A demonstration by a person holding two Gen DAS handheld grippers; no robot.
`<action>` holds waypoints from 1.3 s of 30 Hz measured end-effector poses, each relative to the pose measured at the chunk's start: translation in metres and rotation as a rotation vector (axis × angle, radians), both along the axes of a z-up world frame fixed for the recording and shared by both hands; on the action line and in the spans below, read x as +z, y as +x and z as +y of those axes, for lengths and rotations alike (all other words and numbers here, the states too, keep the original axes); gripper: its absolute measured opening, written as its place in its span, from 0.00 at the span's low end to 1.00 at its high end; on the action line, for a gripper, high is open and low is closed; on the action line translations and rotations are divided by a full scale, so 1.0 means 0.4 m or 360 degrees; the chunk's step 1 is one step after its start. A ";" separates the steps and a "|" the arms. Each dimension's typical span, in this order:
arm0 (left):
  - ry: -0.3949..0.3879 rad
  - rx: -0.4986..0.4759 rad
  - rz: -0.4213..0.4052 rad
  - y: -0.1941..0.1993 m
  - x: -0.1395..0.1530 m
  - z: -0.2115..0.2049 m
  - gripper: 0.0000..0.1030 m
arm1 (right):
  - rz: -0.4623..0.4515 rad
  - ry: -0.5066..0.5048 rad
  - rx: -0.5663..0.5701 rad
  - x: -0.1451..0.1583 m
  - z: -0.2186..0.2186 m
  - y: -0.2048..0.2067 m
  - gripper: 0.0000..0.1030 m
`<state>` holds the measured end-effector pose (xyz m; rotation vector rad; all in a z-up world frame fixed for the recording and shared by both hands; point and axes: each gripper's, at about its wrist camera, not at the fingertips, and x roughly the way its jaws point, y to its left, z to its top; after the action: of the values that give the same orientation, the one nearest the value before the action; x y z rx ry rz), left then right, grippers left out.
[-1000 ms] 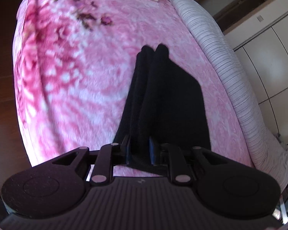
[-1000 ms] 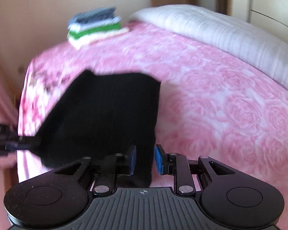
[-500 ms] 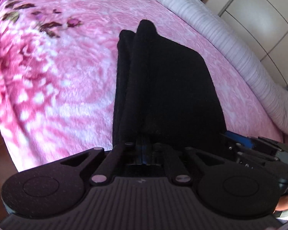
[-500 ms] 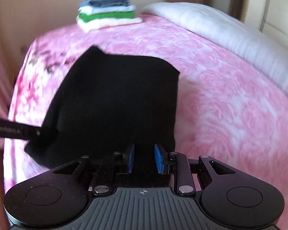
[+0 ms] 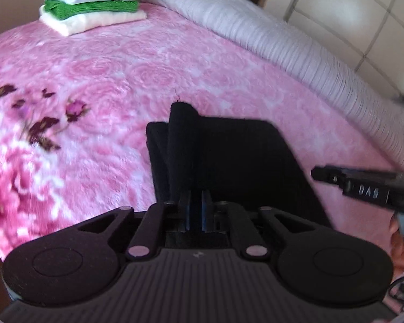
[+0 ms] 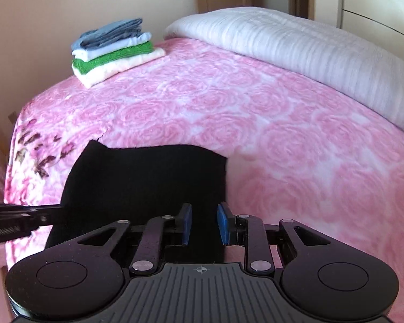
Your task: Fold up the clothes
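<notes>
1. black garment [image 6: 145, 185] lies folded flat on the pink bed cover [image 6: 256, 123], near its front edge, well apart from the stack of folded clothes [image 6: 113, 51].
2. risk: the left side shows bunched layers [image 5: 180, 140]; a drag or uneven lift would likely spill them and skew the fold.
3. left tool [image 5: 195, 210]: pads narrowly parted, cloth between them; whether they pinch it, cannot tell.
4. right tool [image 6: 204, 224]: pads spread over the near hem, gripping nothing.

right gripper [image 6: 202, 223] parted | black garment [image 6: 148, 180] flat | pink blanket [image 6: 282, 134]
</notes>
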<state>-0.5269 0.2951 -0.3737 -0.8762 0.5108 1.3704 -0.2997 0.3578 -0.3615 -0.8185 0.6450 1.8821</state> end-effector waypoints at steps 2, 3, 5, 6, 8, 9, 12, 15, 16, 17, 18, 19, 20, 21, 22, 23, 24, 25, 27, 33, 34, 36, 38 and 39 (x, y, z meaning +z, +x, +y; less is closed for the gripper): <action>-0.0046 0.0010 -0.0014 -0.014 -0.017 0.010 0.10 | -0.0051 -0.0050 0.0013 -0.050 0.008 -0.018 0.25; -0.0075 0.0018 -0.0022 -0.016 -0.010 0.015 0.10 | -0.0069 -0.0031 0.0008 -0.056 0.007 -0.023 0.25; -0.0134 0.0035 -0.0036 -0.020 0.003 0.025 0.10 | -0.0093 -0.0061 -0.0012 -0.049 0.011 -0.030 0.25; -0.0163 0.0044 -0.0044 -0.022 0.010 0.030 0.10 | -0.0094 -0.0087 -0.0022 -0.045 0.015 -0.030 0.25; -0.0221 0.0061 -0.0058 -0.026 0.024 0.039 0.09 | -0.0099 -0.0131 -0.0037 -0.027 0.023 -0.028 0.25; -0.0250 0.0069 -0.0065 -0.028 0.031 0.044 0.09 | -0.0096 -0.0147 -0.0053 -0.012 0.025 -0.026 0.25; -0.0356 0.0103 -0.0023 -0.022 0.067 0.054 0.13 | -0.0080 -0.0222 -0.0112 0.031 0.035 -0.022 0.25; -0.0451 0.0142 0.0047 -0.008 0.095 0.048 0.29 | -0.0049 -0.0333 -0.0170 0.066 0.015 -0.006 0.38; -0.0477 0.0155 0.0067 -0.004 0.100 0.044 0.29 | -0.0038 -0.0370 -0.0189 0.078 0.009 -0.001 0.56; -0.0504 0.0168 0.0087 0.001 0.106 0.040 0.30 | -0.0041 -0.0392 -0.0197 0.086 0.002 0.004 0.62; -0.0530 0.0181 0.0107 0.005 0.111 0.036 0.31 | -0.0060 -0.0396 -0.0190 0.091 -0.007 0.008 0.67; -0.0548 0.0186 0.0125 0.011 0.111 0.029 0.31 | -0.0079 -0.0400 -0.0183 0.095 -0.015 0.013 0.67; -0.0565 0.0189 0.0144 0.017 0.109 0.021 0.33 | -0.0105 -0.0400 -0.0173 0.098 -0.022 0.017 0.67; -0.0581 0.0192 0.0162 0.023 0.107 0.014 0.34 | -0.0142 -0.0396 -0.0161 0.099 -0.029 0.021 0.67; -0.0597 0.0198 0.0179 0.032 0.106 0.005 0.34 | -0.0169 -0.0396 -0.0152 0.101 -0.035 0.025 0.67; -0.0614 0.0212 0.0192 0.039 0.104 -0.002 0.34 | -0.0185 -0.0398 -0.0141 0.104 -0.040 0.029 0.67; -0.0631 0.0228 0.0204 0.047 0.103 -0.009 0.34 | -0.0201 -0.0399 -0.0130 0.107 -0.046 0.033 0.67; -0.0641 0.0240 0.0207 0.054 0.107 -0.018 0.34 | -0.0205 -0.0402 -0.0118 0.111 -0.052 0.039 0.67; -0.0647 0.0256 0.0210 0.069 0.117 -0.038 0.37 | -0.0208 -0.0426 -0.0100 0.116 -0.064 0.049 0.67; -0.0691 0.0278 0.0228 0.116 0.132 -0.085 0.39 | -0.0226 -0.0489 -0.0042 0.134 -0.102 0.063 0.67; -0.0692 0.0281 0.0225 0.122 0.137 -0.091 0.39 | -0.0228 -0.0495 -0.0030 0.138 -0.110 0.062 0.67; -0.0689 0.0286 0.0224 0.136 0.146 -0.104 0.40 | -0.0235 -0.0504 -0.0001 0.145 -0.124 0.060 0.67; -0.0690 0.0286 0.0226 0.145 0.154 -0.116 0.41 | -0.0254 -0.0507 0.0016 0.152 -0.137 0.057 0.67; -0.0690 0.0287 0.0228 0.150 0.158 -0.123 0.42 | -0.0261 -0.0511 0.0019 0.155 -0.142 0.057 0.67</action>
<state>-0.4668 0.2461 -0.3105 -1.2021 0.8784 1.5204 -0.2769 0.3009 -0.2997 -1.1711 0.8522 1.7228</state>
